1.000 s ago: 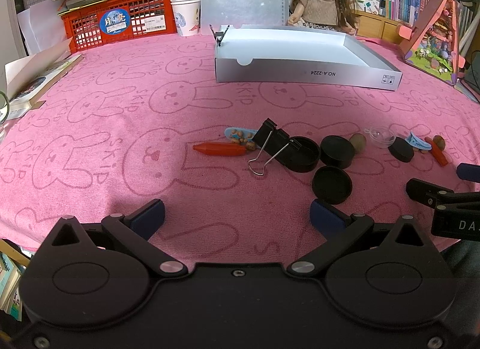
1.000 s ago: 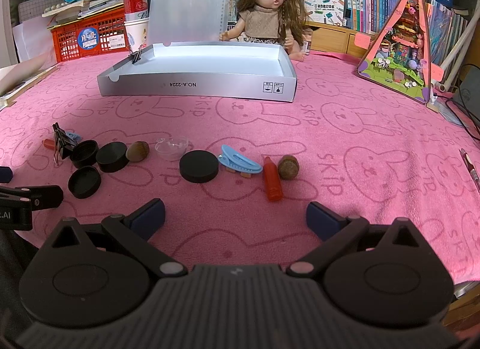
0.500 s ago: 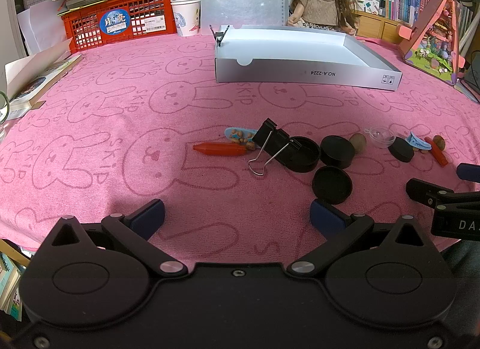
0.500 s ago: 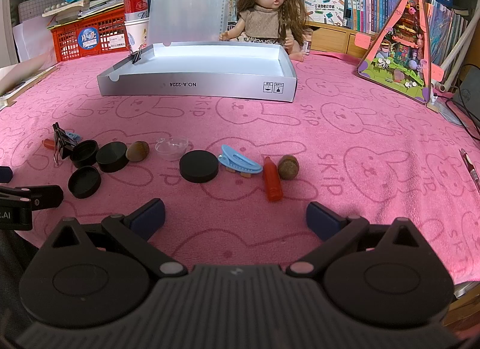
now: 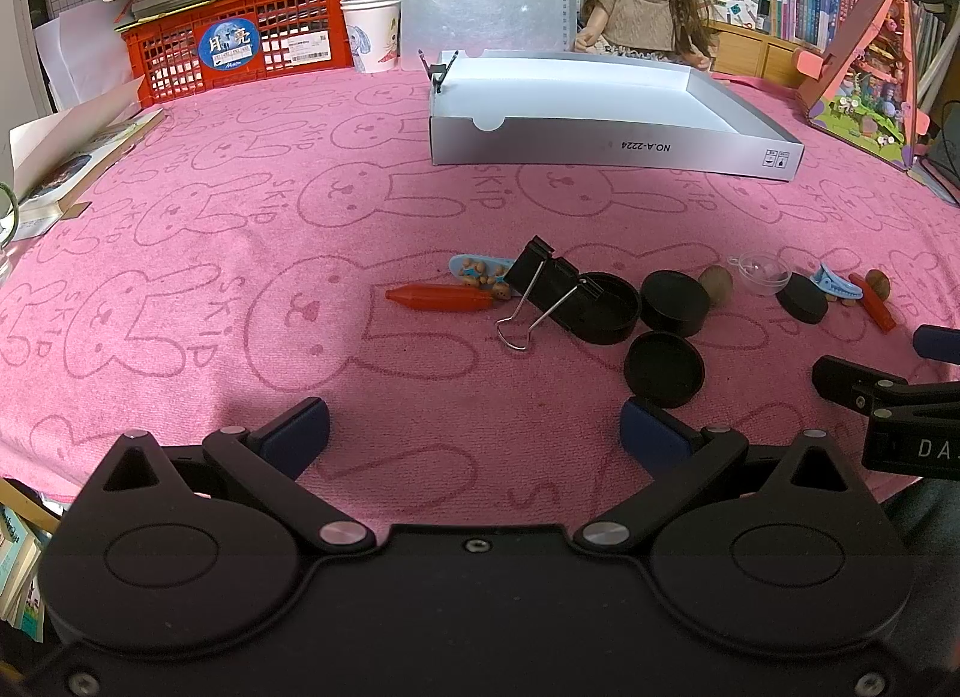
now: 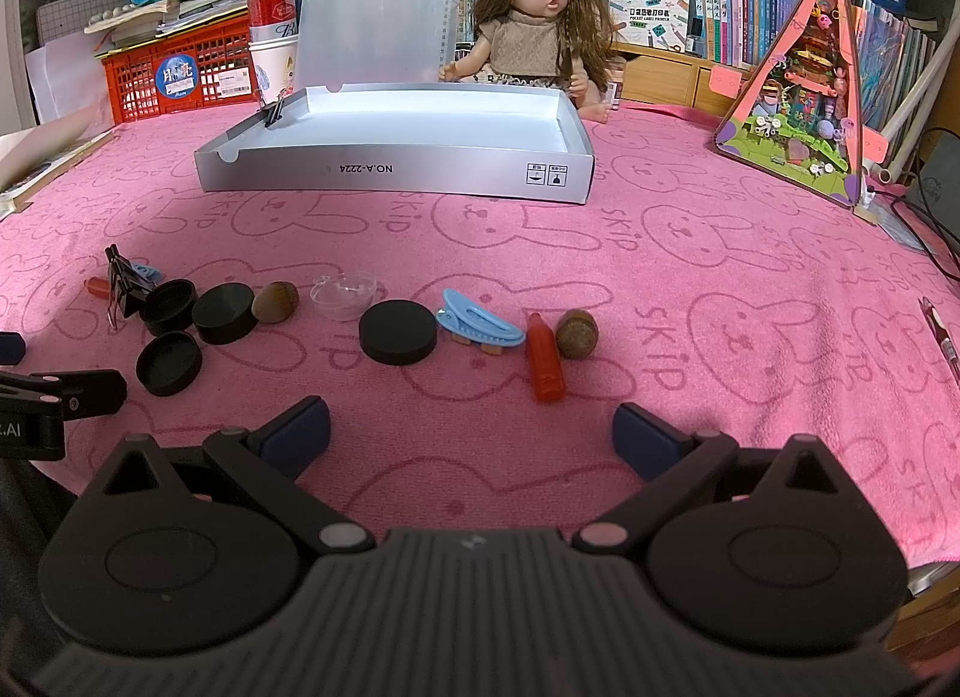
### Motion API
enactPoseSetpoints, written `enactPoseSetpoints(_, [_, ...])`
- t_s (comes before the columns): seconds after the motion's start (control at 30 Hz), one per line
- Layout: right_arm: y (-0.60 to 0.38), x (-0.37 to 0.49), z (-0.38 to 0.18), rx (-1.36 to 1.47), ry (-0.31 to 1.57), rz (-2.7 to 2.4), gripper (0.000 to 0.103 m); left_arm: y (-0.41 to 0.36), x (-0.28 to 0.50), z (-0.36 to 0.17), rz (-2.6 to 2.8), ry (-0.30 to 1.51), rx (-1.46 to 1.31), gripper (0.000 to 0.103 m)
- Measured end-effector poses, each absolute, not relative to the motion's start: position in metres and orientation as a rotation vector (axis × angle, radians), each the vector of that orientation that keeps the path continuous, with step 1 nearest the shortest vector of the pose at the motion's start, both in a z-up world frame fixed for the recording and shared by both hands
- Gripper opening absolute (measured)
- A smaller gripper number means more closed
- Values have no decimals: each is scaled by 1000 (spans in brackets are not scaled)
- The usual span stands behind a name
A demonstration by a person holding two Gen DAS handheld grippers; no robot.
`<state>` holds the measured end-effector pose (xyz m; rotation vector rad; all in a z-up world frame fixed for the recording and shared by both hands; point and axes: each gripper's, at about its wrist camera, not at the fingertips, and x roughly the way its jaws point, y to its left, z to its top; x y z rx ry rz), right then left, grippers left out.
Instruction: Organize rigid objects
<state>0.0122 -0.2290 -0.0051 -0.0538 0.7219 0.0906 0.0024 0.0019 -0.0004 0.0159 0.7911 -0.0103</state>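
Small items lie scattered on the pink bunny cloth: a black binder clip, several black round lids, an orange carrot-shaped piece, another orange one, a blue hair clip, two brown nuts, a clear dome. A silver open box stands behind them. My left gripper is open just before the lids, holding nothing. My right gripper is open in front of the orange piece, also holding nothing.
A doll sits behind the box, beside a red crate with books, a can and a paper cup. A pink triangular toy house stands at the right. A pen lies by the right edge. Papers lie at the left.
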Motion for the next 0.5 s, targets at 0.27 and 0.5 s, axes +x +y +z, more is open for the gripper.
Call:
enactPoseSetpoints(0.27, [-230, 12, -6, -53, 721, 90, 103, 2, 2, 0, -13, 788, 17, 103])
enactPoseSetpoints(0.5, [-231, 12, -6, -52, 713, 91, 103, 3, 0, -1, -27, 774, 22, 103])
